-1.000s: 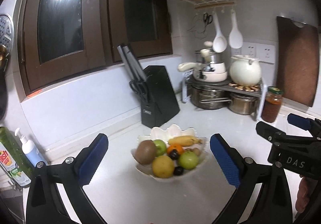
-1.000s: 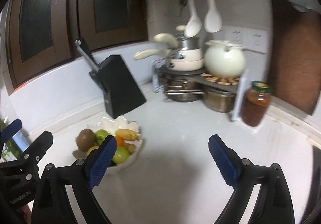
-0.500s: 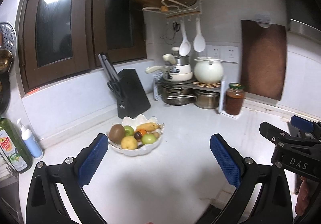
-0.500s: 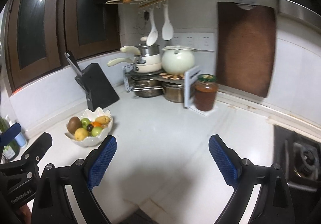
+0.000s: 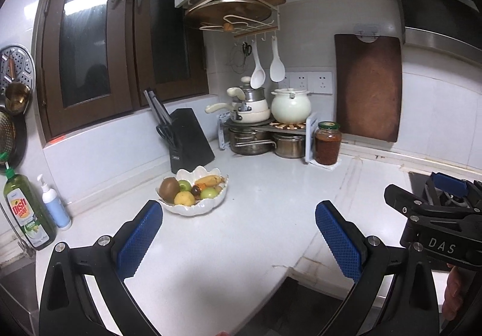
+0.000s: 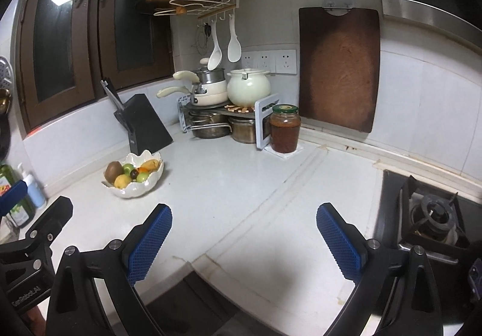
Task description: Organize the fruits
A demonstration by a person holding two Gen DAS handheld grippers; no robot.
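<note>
fruit bowl on white counter, left of centre, holding a kiwi, apples, banana, others too small to name | step: looks finished or paused, nothing held | left gripper and right gripper spread wide, well apart from bowl | next: approach only if regrouping | near: knife block behind, jar, 2 soap bottles

Right gripper fingers spread, empty; fruit bowl well apart.
</note>
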